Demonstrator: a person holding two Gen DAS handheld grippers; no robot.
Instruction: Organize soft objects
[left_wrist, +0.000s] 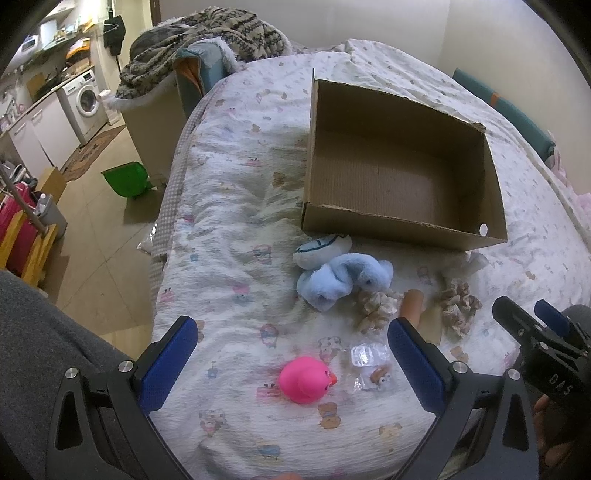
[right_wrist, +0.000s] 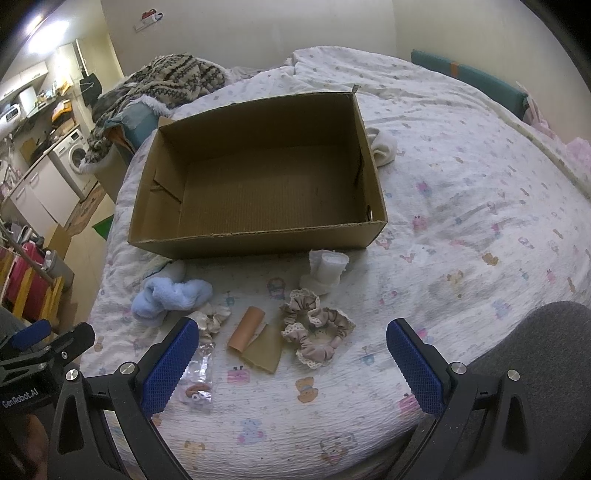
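Note:
An empty cardboard box (left_wrist: 402, 225) (right_wrist: 258, 243) stands on the bed. In front of it lie fluffy blue socks (left_wrist: 343, 278) (right_wrist: 170, 295), a white pouch (left_wrist: 321, 249), cream and beige scrunchies (right_wrist: 317, 332) (left_wrist: 458, 304), an orange-tan roll (right_wrist: 245, 328) (left_wrist: 412, 304), white socks (right_wrist: 325, 271) and a pink rubber duck (left_wrist: 304, 378). My left gripper (left_wrist: 291, 354) is open, with the duck between its fingers' line. My right gripper (right_wrist: 291, 354) is open, just short of the scrunchies and roll.
A clear plastic packet (left_wrist: 369, 363) (right_wrist: 199, 380) lies by the duck. Another white sock (right_wrist: 382, 146) lies behind the box. A blanket pile (left_wrist: 199, 40) sits at the bed's far left. The bed edge drops to the floor on the left, with a green bin (left_wrist: 127, 179).

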